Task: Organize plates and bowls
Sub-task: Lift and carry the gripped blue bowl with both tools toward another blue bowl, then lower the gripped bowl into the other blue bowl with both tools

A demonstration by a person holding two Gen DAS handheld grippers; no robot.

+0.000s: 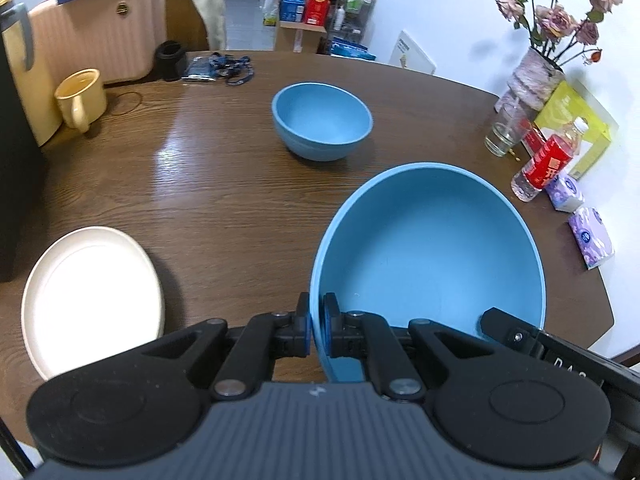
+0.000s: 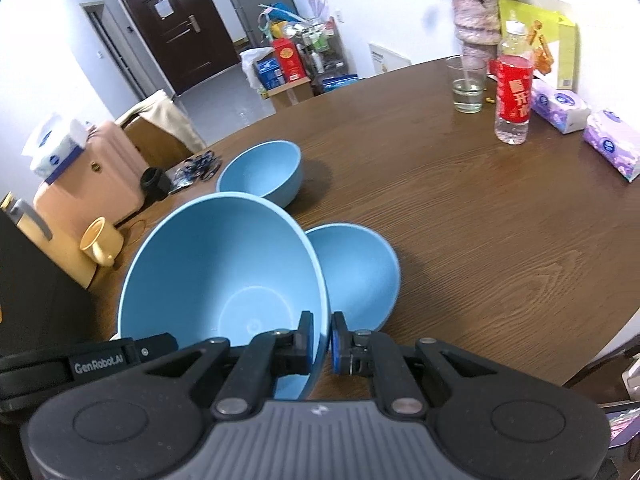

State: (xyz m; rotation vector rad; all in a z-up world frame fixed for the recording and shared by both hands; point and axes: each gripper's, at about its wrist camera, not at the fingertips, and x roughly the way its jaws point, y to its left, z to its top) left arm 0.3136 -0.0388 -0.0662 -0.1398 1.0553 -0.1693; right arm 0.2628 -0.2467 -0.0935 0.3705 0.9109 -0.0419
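A large blue bowl [image 1: 432, 252] is held at its rim from both sides. My left gripper [image 1: 317, 320] is shut on its near left rim. My right gripper [image 2: 322, 340] is shut on its right rim, and the bowl [image 2: 216, 272] fills the left of the right wrist view. A second blue bowl [image 2: 356, 276] sits on the table just right of and below the held one. A third blue bowl [image 1: 322, 120] stands farther back on the table; it also shows in the right wrist view [image 2: 260, 172]. A cream plate [image 1: 92, 296] lies at the near left.
The brown wooden table [image 2: 460, 220] carries a yellow mug [image 1: 80, 96], a glass [image 2: 468, 84], a red-labelled water bottle [image 2: 512, 88], tissue packs [image 2: 612, 144], a flower vase [image 1: 536, 76] and a yellow-green box. A pink suitcase [image 1: 100, 28] stands at the far left.
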